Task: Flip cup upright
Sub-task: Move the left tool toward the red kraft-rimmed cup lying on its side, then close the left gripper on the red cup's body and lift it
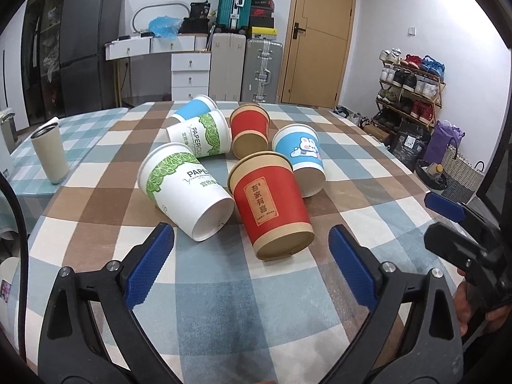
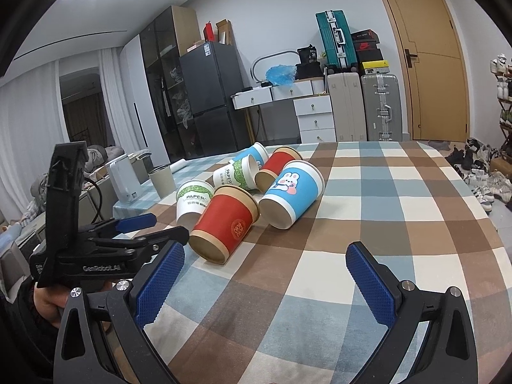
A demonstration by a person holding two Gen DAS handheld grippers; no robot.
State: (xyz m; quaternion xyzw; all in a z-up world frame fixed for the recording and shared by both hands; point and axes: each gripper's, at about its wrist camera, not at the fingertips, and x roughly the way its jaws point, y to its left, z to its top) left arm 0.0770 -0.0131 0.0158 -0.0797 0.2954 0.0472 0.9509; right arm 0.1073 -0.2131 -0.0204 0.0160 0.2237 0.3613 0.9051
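Several paper cups lie on their sides in a cluster on the checked tablecloth (image 1: pixel 249 304). Nearest are a red cup (image 1: pixel 272 208) and a white-green cup (image 1: pixel 185 188); behind lie a blue rabbit cup (image 1: pixel 300 160), another red cup (image 1: pixel 249 129), another white-green cup (image 1: pixel 201 134) and a blue cup (image 1: pixel 193 108). My left gripper (image 1: pixel 252 252) is open and empty, just short of the near red cup's base. My right gripper (image 2: pixel 265 272) is open and empty, nearer than the red cup (image 2: pixel 224 224) and the blue rabbit cup (image 2: pixel 292 196).
A beige tumbler (image 1: pixel 49 153) stands upright on the table's left part. The right gripper shows at the right edge of the left wrist view (image 1: pixel 448 211); the left gripper shows at the left of the right wrist view (image 2: pixel 137 224). Suitcases, drawers, a fridge and a shoe rack stand beyond the table.
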